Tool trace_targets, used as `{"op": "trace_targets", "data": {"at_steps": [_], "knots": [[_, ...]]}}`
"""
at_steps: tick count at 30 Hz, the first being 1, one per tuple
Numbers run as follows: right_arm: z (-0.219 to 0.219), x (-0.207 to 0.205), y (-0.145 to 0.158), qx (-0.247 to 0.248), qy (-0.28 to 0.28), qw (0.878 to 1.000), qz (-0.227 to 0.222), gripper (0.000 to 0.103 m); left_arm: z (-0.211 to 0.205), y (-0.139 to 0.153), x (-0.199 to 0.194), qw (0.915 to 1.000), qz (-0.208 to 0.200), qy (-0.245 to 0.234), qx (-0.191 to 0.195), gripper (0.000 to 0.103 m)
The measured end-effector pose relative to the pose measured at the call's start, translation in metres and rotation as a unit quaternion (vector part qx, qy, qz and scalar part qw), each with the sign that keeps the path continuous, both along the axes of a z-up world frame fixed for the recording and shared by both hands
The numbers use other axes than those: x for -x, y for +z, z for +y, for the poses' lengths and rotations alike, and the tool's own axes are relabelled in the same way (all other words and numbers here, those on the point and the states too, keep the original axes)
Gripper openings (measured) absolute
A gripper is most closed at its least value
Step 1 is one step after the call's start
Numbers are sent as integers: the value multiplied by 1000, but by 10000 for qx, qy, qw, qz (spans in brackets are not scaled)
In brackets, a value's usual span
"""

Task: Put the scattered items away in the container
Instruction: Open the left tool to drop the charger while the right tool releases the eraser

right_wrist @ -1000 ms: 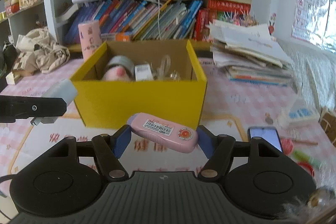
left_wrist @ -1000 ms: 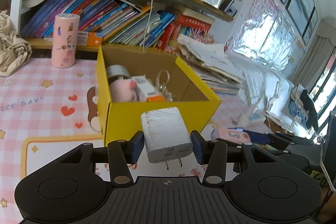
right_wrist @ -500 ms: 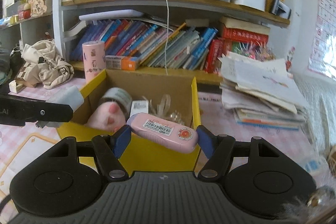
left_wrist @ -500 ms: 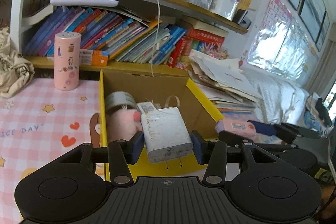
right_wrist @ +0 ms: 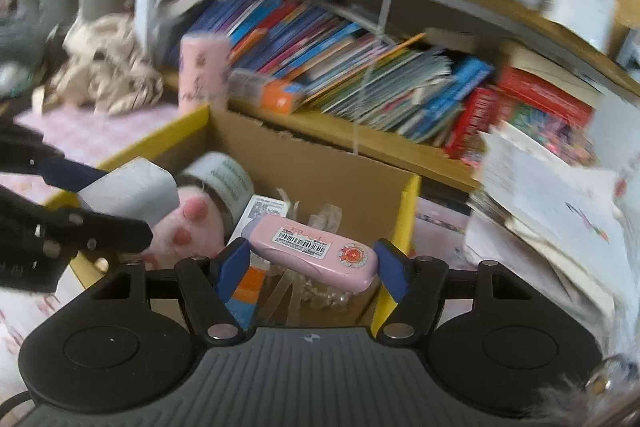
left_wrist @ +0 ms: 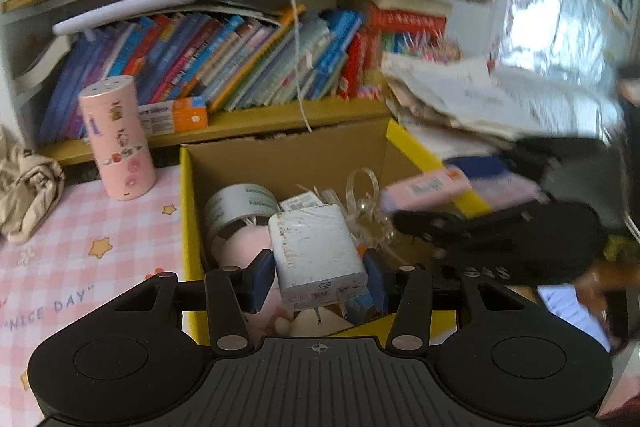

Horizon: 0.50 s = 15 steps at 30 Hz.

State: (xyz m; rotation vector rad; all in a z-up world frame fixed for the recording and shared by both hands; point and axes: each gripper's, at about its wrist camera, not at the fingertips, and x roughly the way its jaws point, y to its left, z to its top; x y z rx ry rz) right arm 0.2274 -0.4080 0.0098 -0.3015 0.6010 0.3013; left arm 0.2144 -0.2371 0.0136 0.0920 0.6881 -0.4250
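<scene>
left wrist: close, facing box point(left_wrist: 192, 227) | right wrist: same | shared: box interior

A home study corner is shown: a shelf point(left_wrist: 256, 115) packed with children's books point(left_wrist: 224, 59), and a pink checked tabletop point(left_wrist: 80, 251) are seen.
</scene>
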Motion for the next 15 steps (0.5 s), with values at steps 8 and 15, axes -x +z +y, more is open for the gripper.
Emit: {"op": "trace_targets", "data": {"at_steps": [8,15], "knots": [[15,-44,-17,873,942,9906,468,66,-10,-14,-20,9984,485,-195,-227,47],[20,-63,-25,1127,1245,9826,795,66,-14,-23,-31,9968,734,-187,-271,47]]}}
